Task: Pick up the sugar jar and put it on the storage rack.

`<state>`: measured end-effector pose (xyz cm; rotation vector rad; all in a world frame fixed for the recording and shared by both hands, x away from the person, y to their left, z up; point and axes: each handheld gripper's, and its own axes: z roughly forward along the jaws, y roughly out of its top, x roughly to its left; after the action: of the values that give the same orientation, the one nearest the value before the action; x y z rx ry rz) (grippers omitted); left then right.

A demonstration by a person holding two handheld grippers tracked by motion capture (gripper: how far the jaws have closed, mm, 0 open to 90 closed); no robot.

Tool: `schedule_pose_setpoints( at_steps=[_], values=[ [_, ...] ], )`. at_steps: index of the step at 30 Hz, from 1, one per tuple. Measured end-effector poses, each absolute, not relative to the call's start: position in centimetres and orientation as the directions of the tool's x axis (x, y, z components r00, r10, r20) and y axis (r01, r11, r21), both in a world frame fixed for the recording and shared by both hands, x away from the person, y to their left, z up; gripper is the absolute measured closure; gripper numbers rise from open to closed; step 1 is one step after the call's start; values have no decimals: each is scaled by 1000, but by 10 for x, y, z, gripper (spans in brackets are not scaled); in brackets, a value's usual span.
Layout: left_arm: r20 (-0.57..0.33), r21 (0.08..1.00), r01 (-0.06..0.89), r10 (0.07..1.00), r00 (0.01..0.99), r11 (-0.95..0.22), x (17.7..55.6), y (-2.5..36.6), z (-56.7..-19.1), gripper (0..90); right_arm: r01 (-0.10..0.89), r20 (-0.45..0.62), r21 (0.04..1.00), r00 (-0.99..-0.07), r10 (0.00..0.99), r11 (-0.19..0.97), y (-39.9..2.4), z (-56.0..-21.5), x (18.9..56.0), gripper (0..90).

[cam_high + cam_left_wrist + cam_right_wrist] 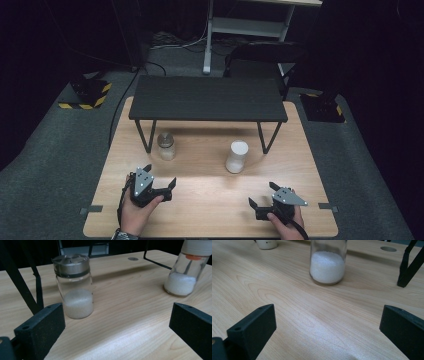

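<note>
We are finding no legible labels. Metal-capped glass jar (74, 287) and white-capped glass shaker (236, 156) are holding white granules. Left gripper (161, 181) and right gripper (262, 196) are gaping wide, empty.

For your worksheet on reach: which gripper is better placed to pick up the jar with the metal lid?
Left, probably. The left gripper is open and lies nearer the metal-lidded jar, which stands just ahead of its jaws. The right gripper faces the white-capped jar.
</note>
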<state>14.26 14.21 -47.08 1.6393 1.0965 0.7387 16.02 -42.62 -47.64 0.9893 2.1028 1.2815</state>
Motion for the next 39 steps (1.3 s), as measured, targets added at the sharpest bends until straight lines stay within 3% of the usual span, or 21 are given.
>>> schedule_pose_setpoints(
  at_steps=[39],
  values=[
    [-39,948,311,940,338,-72,215,135,-473,4,320,-43,893,-641,766,318,-425,-476,161,3]
  ],
)
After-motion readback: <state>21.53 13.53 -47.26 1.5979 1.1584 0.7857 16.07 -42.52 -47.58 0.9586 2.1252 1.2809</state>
